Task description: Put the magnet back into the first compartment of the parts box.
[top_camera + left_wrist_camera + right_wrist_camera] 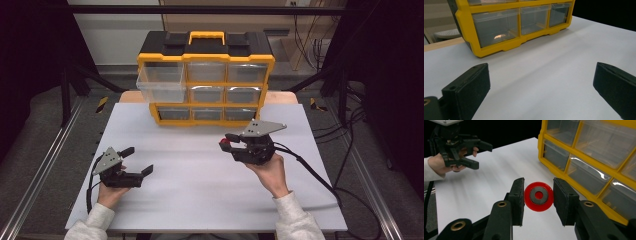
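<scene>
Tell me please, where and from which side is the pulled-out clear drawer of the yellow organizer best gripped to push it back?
Grip the pulled-out drawer at its front wall, coming from the table side with the open left gripper. That wall sticks out past the organizer frame, so both its faces are probably reachable from above. The right gripper is shut on the red ring.
</scene>
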Action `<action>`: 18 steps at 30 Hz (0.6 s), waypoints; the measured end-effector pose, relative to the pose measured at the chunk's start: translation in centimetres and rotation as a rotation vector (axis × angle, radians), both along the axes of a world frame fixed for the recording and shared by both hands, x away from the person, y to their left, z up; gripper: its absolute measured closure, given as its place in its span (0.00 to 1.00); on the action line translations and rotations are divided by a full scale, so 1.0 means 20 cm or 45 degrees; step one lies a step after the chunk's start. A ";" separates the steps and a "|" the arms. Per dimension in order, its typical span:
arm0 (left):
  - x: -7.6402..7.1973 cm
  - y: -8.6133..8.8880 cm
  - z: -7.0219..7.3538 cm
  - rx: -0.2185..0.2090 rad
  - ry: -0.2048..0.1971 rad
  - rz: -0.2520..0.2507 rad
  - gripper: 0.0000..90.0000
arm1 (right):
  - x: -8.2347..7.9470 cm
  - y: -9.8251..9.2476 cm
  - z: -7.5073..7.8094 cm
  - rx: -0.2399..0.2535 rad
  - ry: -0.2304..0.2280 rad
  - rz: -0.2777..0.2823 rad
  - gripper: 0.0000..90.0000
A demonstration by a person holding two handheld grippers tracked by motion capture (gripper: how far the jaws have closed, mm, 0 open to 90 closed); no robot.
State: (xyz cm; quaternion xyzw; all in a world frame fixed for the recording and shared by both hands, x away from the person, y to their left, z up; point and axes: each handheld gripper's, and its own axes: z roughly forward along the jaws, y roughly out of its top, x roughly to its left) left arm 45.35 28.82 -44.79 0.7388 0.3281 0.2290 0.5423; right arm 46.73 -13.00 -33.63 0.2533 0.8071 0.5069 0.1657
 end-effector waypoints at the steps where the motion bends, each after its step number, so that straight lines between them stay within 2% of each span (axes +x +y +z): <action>1: 0.00 0.00 0.00 0.001 0.000 0.001 0.01 | 0.00 0.00 0.01 0.004 -0.003 0.001 0.69; 18: 0.00 0.00 0.00 -0.003 0.001 0.002 0.01 | 0.04 0.06 0.18 0.046 -0.060 -0.006 0.69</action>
